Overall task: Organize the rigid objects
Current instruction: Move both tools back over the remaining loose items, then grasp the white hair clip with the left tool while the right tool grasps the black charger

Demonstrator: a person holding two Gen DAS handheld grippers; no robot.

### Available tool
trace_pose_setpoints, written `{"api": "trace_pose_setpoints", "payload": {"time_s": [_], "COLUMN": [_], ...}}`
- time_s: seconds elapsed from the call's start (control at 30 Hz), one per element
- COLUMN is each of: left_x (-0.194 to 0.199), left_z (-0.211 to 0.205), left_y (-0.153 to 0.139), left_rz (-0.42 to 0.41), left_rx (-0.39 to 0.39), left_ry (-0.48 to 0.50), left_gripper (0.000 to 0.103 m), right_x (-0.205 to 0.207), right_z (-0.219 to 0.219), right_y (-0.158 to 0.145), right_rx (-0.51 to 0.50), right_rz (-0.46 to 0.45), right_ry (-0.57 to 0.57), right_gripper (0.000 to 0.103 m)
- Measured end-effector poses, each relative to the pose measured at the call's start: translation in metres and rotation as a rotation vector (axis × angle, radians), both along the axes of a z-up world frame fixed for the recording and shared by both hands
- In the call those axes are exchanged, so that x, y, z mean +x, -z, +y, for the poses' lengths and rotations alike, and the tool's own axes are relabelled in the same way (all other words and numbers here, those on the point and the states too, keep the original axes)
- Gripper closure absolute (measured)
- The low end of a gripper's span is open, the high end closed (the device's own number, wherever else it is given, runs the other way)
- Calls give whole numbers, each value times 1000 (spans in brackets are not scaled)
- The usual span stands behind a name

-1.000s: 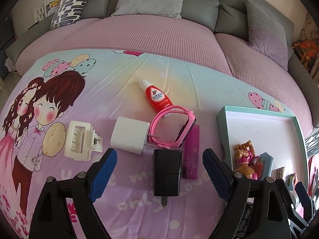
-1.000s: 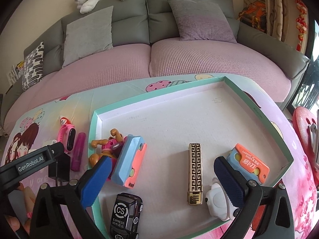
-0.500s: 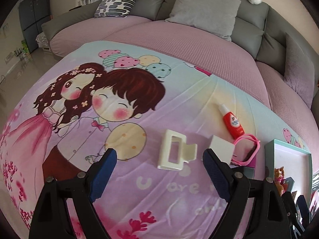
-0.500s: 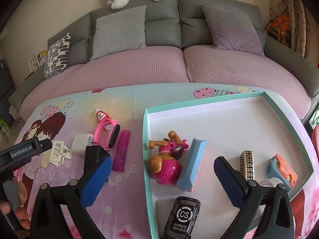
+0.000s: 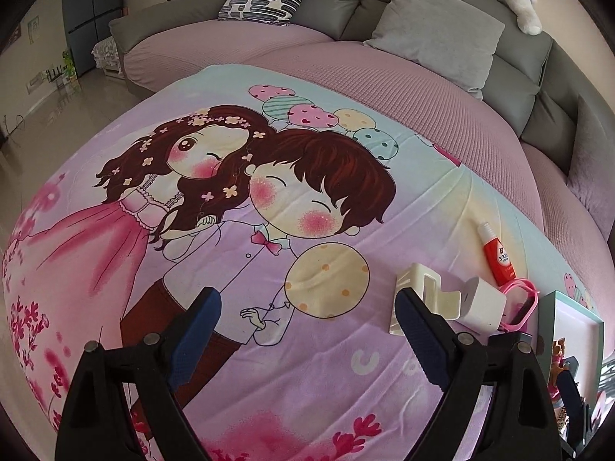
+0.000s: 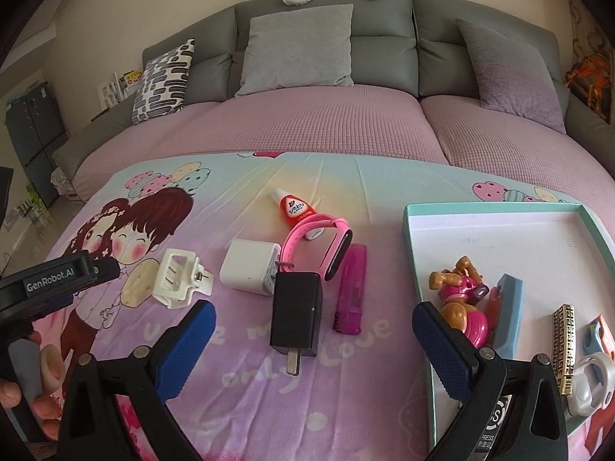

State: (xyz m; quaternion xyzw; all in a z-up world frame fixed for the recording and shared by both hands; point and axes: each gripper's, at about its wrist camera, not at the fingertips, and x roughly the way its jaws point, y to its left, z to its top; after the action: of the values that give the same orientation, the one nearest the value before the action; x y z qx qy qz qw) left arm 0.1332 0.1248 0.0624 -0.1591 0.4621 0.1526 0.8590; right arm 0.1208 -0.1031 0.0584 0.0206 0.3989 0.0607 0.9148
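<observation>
Loose objects lie on the cartoon-print cloth: a black charger (image 6: pixel 296 312), a white charger (image 6: pixel 251 267), a cream hair claw (image 6: pixel 180 278), a pink watch (image 6: pixel 319 244), a magenta lighter (image 6: pixel 350 294) and a red tube (image 6: pixel 293 207). My right gripper (image 6: pixel 313 349) is open and empty just in front of the black charger. My left gripper (image 5: pixel 307 330) is open and empty over bare cloth, left of the hair claw (image 5: pixel 419 299) and white charger (image 5: pixel 480 301). The teal tray (image 6: pixel 499 230) at right holds a toy dog (image 6: pixel 465 296), a blue case and several small items.
A grey sofa with pink covers and cushions (image 6: pixel 296 50) runs behind the table. The left gripper's body (image 6: pixel 50 280) and the hand holding it show at the left of the right wrist view. The floor and a cabinet (image 5: pixel 92 11) lie far left.
The left gripper has swung left, away from the black charger, onto bare cloth. The right gripper has swung left from over the tray to face the loose objects.
</observation>
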Motion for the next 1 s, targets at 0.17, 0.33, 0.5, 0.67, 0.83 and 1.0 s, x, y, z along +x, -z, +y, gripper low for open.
{"api": "trace_pose_setpoints", "payload": {"time_s": [0.17, 0.33, 0.5, 0.67, 0.83, 1.0], "left_x": [5, 14, 22, 28, 35, 40], "left_z": [1, -13, -29, -45, -57, -61], "left_y": [1, 7, 10, 11, 21, 31], "left_rz": [-28, -31, -45, -59, -40, -21], "left_rx": [-39, -31, -50, -41, -27, -30], "left_ry": [35, 97, 166, 212, 243, 243], "left_gripper": [11, 11, 11, 11, 11, 11], "right_x": [6, 7, 9, 11, 12, 14], "right_z": [6, 7, 8, 6, 6, 6], "right_y": [9, 13, 19, 21, 25, 28], "right_rx": [-4, 4, 0, 10, 20, 25], "right_rz": [17, 21, 33, 41, 52, 60], "right_ry": [3, 8, 9, 12, 14, 19], "right_gripper": [0, 5, 18, 25, 29, 34]}}
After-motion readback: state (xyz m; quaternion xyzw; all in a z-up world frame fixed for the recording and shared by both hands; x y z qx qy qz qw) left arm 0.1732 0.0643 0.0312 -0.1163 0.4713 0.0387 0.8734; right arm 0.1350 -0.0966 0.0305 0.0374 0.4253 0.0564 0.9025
